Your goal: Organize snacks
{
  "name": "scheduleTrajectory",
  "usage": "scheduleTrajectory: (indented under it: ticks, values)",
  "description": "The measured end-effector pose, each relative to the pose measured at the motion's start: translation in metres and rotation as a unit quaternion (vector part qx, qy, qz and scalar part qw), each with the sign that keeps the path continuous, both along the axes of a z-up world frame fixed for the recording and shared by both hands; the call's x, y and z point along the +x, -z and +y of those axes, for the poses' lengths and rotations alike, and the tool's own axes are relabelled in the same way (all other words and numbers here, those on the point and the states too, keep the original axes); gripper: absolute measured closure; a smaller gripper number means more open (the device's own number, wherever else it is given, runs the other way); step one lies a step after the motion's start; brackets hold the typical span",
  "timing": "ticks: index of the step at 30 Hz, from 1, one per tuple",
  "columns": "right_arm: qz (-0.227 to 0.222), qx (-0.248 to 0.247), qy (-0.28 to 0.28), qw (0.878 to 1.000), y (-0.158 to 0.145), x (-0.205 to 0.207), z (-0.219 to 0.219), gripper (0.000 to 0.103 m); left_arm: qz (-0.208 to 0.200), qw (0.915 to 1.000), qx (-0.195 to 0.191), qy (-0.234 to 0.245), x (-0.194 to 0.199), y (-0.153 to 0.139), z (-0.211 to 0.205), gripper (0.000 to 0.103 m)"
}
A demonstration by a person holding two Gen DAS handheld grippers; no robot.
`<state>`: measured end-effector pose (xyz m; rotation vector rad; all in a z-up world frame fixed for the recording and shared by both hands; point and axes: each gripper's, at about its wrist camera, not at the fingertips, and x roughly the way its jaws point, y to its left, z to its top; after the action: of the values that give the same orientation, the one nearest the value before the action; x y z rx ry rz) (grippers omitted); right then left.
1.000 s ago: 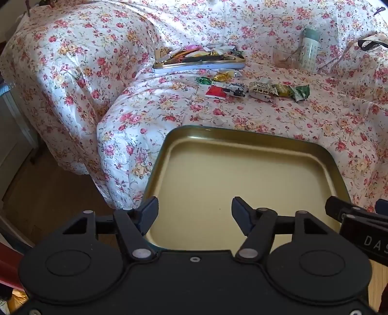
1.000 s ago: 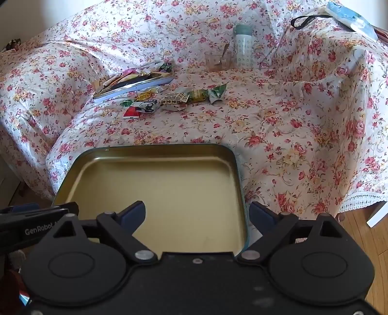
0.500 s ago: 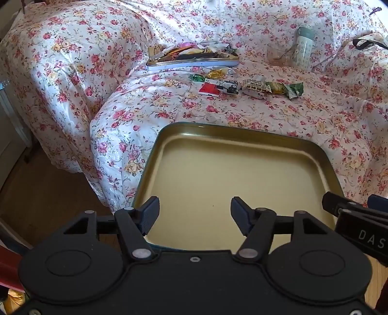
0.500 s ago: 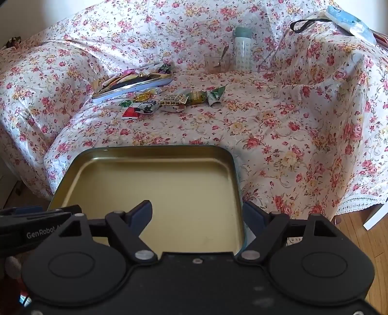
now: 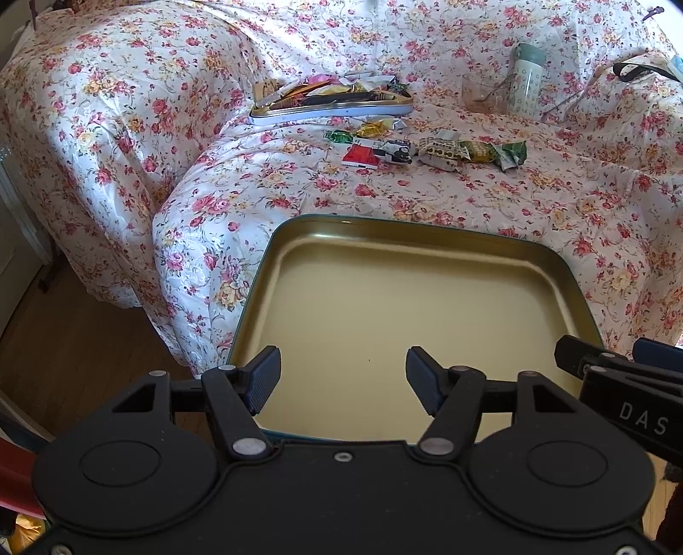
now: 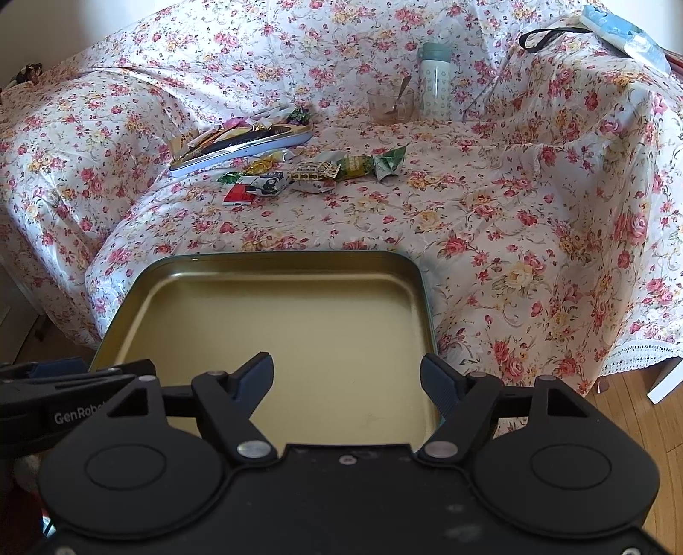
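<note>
Both grippers — left gripper, right gripper — gape wide over the empty gold tin, holding nothing. Loose snacks lie far back on the floral cover — soft, slippery wrappers may slide from the pads.

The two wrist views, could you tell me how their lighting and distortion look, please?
Left wrist view: sunlight washes out the floral cloth at the top, edges bow fisheye-style. Right wrist view: the gold rectangular tin tray shows soft sheen, the cloth is evenly lit.
</note>
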<state>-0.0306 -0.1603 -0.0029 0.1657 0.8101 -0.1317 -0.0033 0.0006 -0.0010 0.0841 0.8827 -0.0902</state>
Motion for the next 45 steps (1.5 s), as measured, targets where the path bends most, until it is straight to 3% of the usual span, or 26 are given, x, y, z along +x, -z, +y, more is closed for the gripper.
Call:
scheduleTrajectory:
  ticks: [30,45]
  values:
    - [-0.002,-0.007,-0.003,1.000,-0.0003,-0.0006,0.0014,0.024,0.002,1.0000,0.002,0.001,-0.0002,0.0003,0.0006,0.035]
    - [0.003,0.015,-0.006,1.000,0.0020,0.0006,-0.0020,0.035,0.002,1.0000,0.002,0.000,-0.0004,0.0003,-0.0003,0.036]
